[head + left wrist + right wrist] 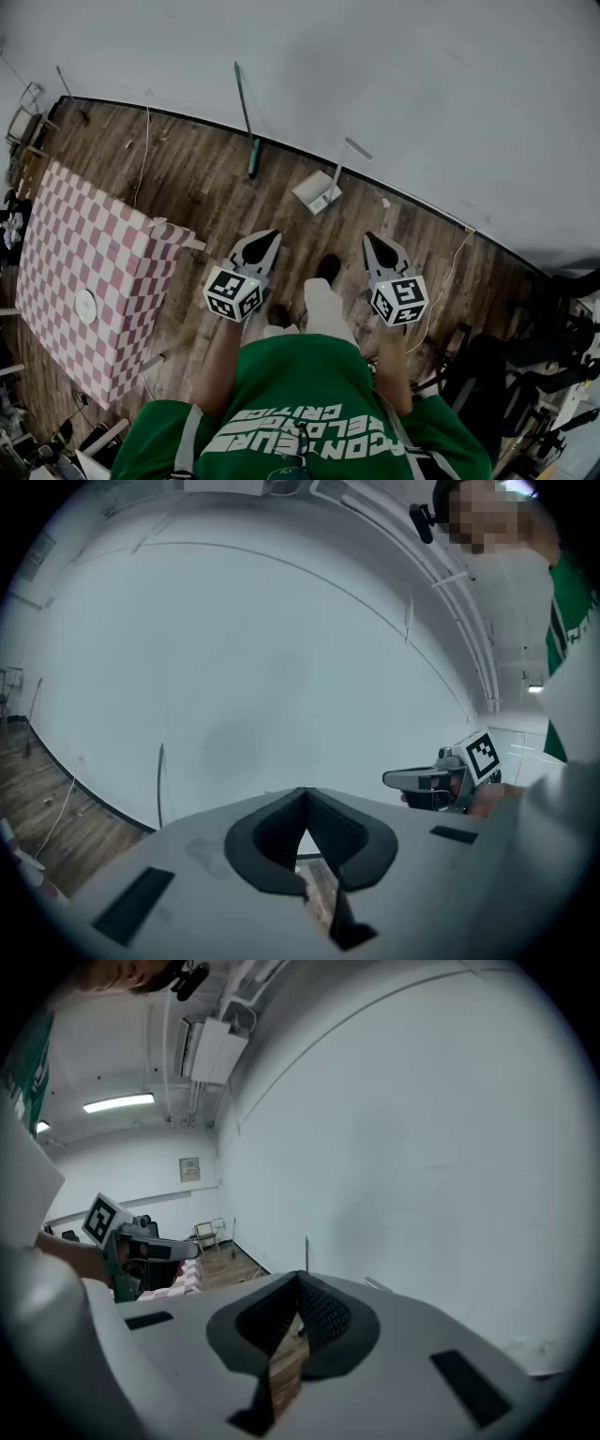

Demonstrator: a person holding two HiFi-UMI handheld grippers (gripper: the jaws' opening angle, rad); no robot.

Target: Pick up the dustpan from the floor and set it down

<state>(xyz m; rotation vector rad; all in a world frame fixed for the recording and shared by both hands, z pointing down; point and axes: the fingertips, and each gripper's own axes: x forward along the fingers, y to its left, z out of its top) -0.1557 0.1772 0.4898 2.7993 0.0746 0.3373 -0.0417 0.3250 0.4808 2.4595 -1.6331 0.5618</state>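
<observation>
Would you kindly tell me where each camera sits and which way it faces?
Head view: on the head, looking down at wooden floor, dustpan; shows left gripper, right gripper, green shirt.
Left gripper view: rides that gripper, faces the white wall; shows right gripper.
Right gripper view: likewise, faces the wall; shows left gripper.
Shared: the wall.

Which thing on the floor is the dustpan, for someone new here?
Find where the white wall meets the wooden floor. The dustpan lies there, just right of the green stick leaning on the wall: a pale flat tray with a long handle.
</observation>
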